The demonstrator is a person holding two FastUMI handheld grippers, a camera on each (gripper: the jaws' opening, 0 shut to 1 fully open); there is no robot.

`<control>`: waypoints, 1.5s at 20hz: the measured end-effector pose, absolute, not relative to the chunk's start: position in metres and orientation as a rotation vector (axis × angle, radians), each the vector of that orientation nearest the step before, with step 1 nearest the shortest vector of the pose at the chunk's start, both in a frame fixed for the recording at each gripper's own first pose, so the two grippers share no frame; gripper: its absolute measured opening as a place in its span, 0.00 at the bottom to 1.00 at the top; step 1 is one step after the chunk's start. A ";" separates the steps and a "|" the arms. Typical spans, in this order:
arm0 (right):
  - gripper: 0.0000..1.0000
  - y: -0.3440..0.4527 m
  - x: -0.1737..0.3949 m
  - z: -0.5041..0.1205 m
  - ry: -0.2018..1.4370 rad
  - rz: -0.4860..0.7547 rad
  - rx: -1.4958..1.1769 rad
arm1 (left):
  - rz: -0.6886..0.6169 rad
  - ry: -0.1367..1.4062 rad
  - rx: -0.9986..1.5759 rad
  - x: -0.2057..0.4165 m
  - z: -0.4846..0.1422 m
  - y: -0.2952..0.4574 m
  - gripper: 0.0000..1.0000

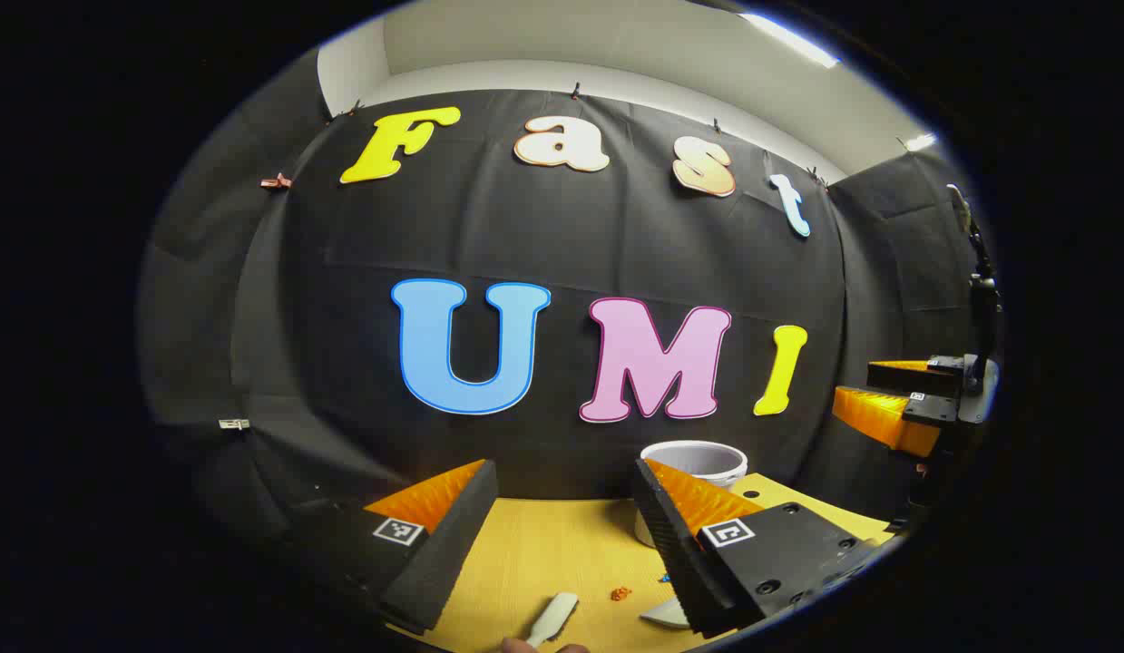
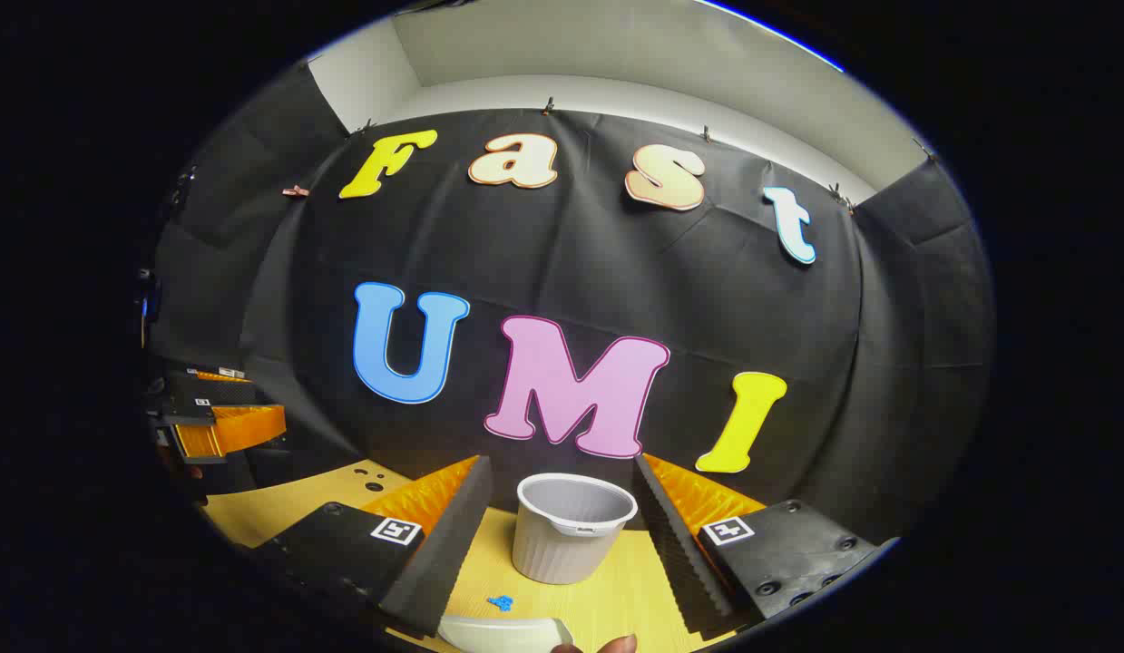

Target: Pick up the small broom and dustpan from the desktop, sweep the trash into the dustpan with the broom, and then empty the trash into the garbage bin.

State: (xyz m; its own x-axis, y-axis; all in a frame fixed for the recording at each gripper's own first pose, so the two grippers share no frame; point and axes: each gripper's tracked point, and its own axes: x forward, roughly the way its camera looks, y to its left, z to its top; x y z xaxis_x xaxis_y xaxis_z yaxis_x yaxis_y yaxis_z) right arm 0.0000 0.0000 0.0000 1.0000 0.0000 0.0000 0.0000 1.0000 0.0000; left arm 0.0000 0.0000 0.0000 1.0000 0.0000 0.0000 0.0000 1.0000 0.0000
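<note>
Both grippers, left gripper (image 1: pixel 562 544) and right gripper (image 2: pixel 562 544), jaws spread wide, empty, above the desktop (image 1: pixel 543 544)

Left tool (image 1: pixel 562 535) and right tool (image 2: pixel 562 535) gape, empty.

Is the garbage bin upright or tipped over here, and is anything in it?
Upright: the bin stands on the desk, rim up, mouth open. The part of its inside that shows looks empty; the bottom is hidden.

black gripper (image 1: pixel 562 544) bodies, square tag markings
</note>
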 end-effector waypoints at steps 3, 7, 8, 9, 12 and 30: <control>0.96 0.000 0.000 0.001 -0.004 0.001 -0.015 | -0.005 0.004 -0.003 0.001 0.001 0.000 0.95; 0.96 0.002 0.002 0.000 0.001 0.006 -0.006 | -0.009 0.006 -0.002 0.003 0.003 0.000 0.95; 0.96 0.001 0.002 -0.001 0.001 0.006 -0.006 | -0.011 0.009 -0.002 0.004 0.002 0.000 0.95; 0.96 0.001 0.002 -0.001 0.001 0.006 -0.008 | -0.012 0.011 -0.003 0.005 0.004 -0.001 0.96; 0.96 0.000 0.003 -0.002 0.002 0.008 -0.009 | -0.012 0.015 -0.003 0.006 0.002 -0.002 0.95; 0.97 0.045 -0.086 -0.180 0.615 0.376 -0.141 | 0.039 0.068 -0.013 -0.001 -0.032 0.014 0.95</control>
State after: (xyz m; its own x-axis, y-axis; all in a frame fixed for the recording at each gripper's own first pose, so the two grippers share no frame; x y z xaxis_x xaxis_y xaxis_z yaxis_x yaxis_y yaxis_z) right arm -0.0860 0.0452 -0.1798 0.7515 0.3018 -0.5867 -0.3847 0.9229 -0.0180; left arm -0.0005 0.0140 -0.0320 0.9969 0.0388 -0.0680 -0.0397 0.9991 -0.0118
